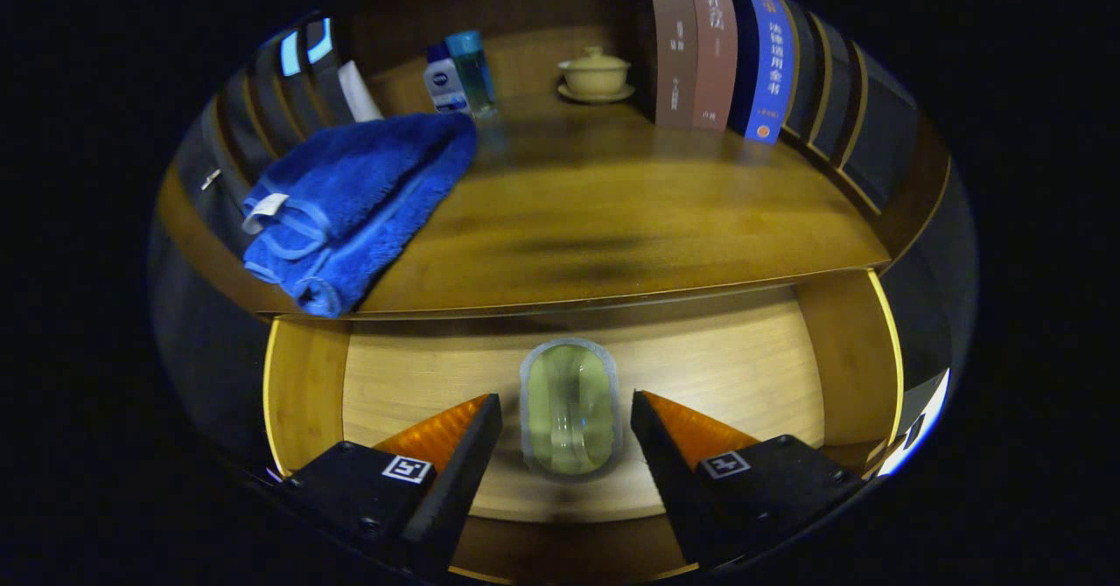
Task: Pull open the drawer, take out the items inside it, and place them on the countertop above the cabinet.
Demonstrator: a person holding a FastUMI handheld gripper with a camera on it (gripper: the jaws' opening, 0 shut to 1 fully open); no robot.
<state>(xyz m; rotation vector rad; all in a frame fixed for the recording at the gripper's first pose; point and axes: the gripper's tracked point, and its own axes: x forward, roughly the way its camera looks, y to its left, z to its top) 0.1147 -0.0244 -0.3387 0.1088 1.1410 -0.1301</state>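
Bench [612, 219]: smooth wood slab w/ visible grain, glossy, sits atop the cabinet. Below its front edge the drawer [752, 367] is pulled open, a pale wood box w/ darker side walls, floor bare apart from one item.

Books [717, 52]: row of upright hardbacks at the bench's back right, brown, red-brown and blue spines, darker ones further right. Towel [350, 201]: thick blue terry cloth, folded, lies on the bench's left side, one end hanging over the front edge; small white tag on it.

Tongs [567, 420] point down into the drawer from above, wide open, gripping nothing. Fingers [455, 446] are wedge-shaped, each on a blocky base w/ a square marker.

Jar [570, 409]: clear rounded-oblong container w/ greenish inside, lies on the drawer floor between the fingers, a gap on each side, not touched.

Lidded cup [595, 72]: cream ceramic, on a saucer, back centre. Two bottles [461, 74] side by side behind the towel, one white/blue, one clear teal.
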